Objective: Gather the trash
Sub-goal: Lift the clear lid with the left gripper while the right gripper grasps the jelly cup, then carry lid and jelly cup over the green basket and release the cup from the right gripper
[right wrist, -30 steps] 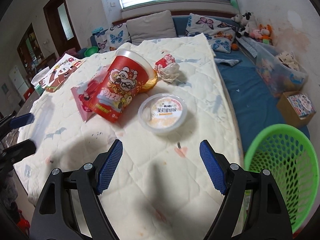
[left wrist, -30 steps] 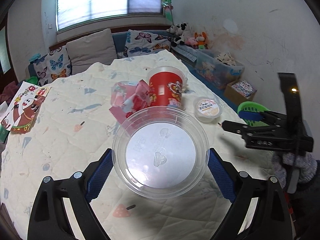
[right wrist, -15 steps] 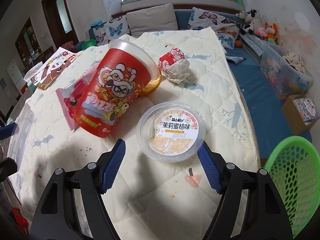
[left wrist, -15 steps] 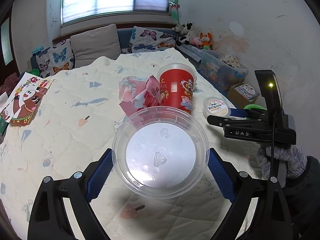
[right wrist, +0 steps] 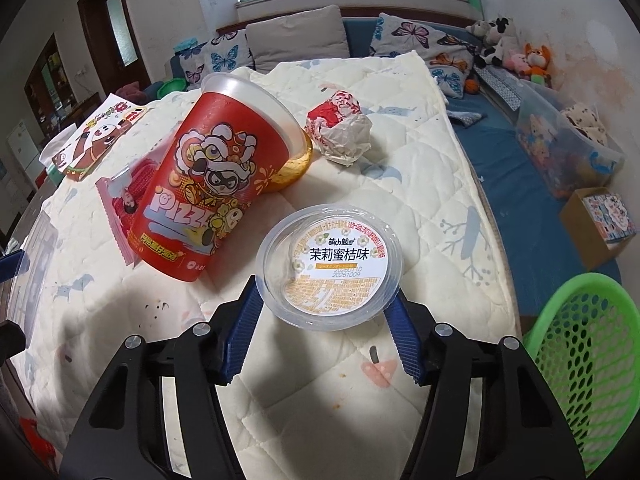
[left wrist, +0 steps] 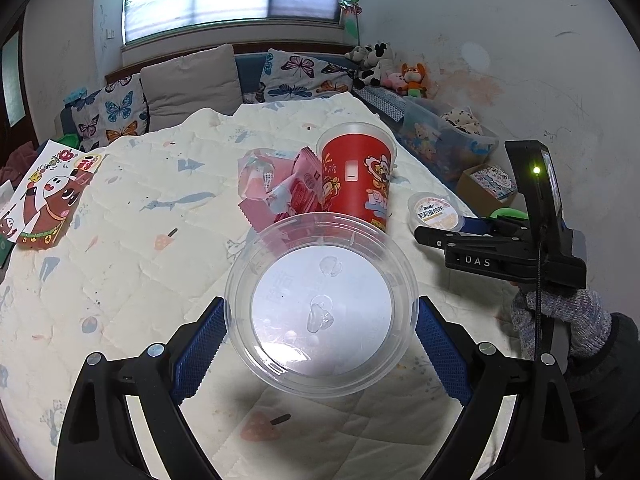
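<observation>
Two grippers hang over a bed with a cream quilt [right wrist: 408, 184]. The left gripper [left wrist: 320, 344] is clamped on a clear bowl [left wrist: 320, 304]. The right gripper's [right wrist: 326, 320] jaws have just been closing, and both blue pads now touch the small jelly cup [right wrist: 330, 266]. Past it leans a red tub [right wrist: 216, 184] beside crumpled paper [right wrist: 340, 128]. Right of the jaws sits a green basket [right wrist: 584, 364].

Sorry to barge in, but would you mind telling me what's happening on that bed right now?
A person is clearing trash off the quilted bed with a tool in each hand. The left tool is clamped on an empty clear plastic tub, held above the quilt. The right tool has just been closing around a small labelled jelly cup, pads at its sides. A red pizza cup, wrappers and a green basket wait nearby.
</observation>
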A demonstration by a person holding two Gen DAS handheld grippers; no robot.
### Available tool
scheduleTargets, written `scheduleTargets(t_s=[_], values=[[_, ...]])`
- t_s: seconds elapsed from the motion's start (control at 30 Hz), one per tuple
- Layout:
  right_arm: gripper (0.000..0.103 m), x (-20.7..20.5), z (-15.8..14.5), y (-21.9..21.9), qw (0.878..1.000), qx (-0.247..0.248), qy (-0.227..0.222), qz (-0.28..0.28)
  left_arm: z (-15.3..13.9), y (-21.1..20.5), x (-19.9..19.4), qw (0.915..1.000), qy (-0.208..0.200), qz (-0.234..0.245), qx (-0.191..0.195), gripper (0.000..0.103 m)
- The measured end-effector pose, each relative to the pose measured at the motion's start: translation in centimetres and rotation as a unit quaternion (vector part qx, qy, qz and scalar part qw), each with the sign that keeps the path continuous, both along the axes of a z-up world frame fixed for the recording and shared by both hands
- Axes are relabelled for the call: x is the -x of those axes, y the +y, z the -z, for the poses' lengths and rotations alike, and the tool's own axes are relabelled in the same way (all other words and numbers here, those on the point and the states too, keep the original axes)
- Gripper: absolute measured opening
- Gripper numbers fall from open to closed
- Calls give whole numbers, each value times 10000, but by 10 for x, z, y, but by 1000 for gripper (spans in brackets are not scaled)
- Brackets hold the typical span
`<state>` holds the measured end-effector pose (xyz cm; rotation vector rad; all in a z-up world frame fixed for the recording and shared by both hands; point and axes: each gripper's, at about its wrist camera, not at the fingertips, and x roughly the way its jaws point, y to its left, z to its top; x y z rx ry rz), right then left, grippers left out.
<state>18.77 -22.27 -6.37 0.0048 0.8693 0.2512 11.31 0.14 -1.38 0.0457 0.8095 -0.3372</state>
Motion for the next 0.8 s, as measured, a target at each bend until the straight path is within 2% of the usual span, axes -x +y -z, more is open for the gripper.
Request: scheduleTargets(t_s=[0.23,0.27,0.8], values=[[61,8,-3,-5,10000,-66,-51,31,-3,-3,1,10000,-34,42,12,89],[56,10,-4,-6,9999,-69,-66,34,-4,-4,1,10000,-38,48,18,89],[55,66,-18,-41,9994,-150,-255,200,-13,-42,4,9992,-80,387,59,89]])
